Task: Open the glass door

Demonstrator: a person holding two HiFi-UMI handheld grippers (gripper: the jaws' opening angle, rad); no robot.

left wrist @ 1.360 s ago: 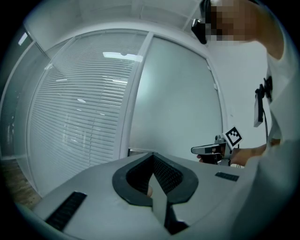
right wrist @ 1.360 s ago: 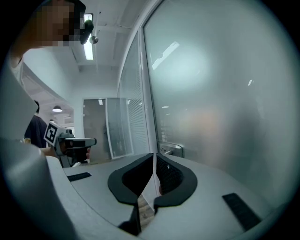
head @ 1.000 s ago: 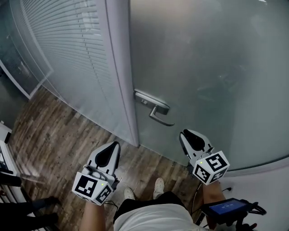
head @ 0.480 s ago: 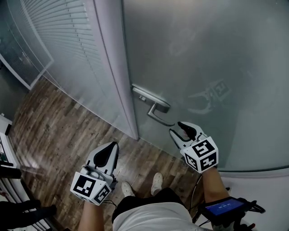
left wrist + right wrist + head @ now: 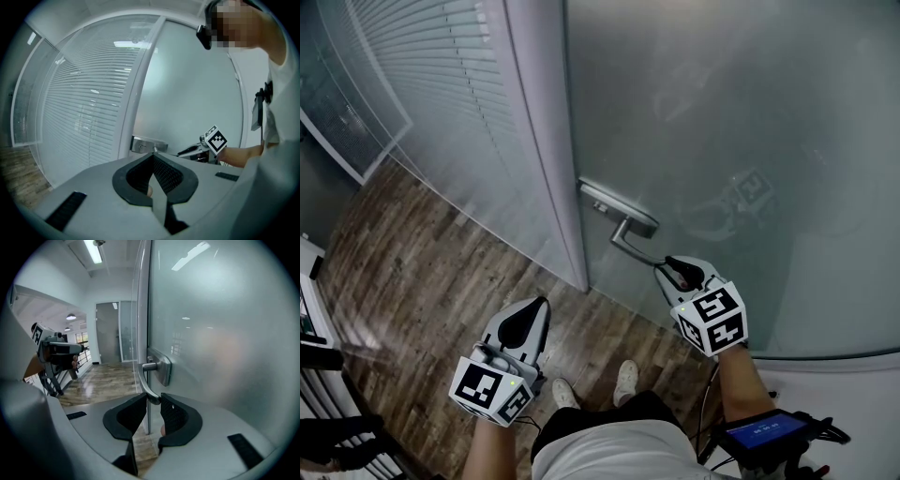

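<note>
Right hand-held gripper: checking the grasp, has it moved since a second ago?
Yes. The right hand-held gripper moved up-left to the handle; its tip sits between the jaws, which have just been closing.

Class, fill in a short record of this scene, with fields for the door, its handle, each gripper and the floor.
Door: frosted glass door, apparently closed against its frame
Handle: metal lever door handle, near the door's left edge
Right: right gripper, jaws have just been closing, now clamped on the handle's free end
Left: left gripper, jaws together, empty, held back from the door
Ground: wood floor
</note>
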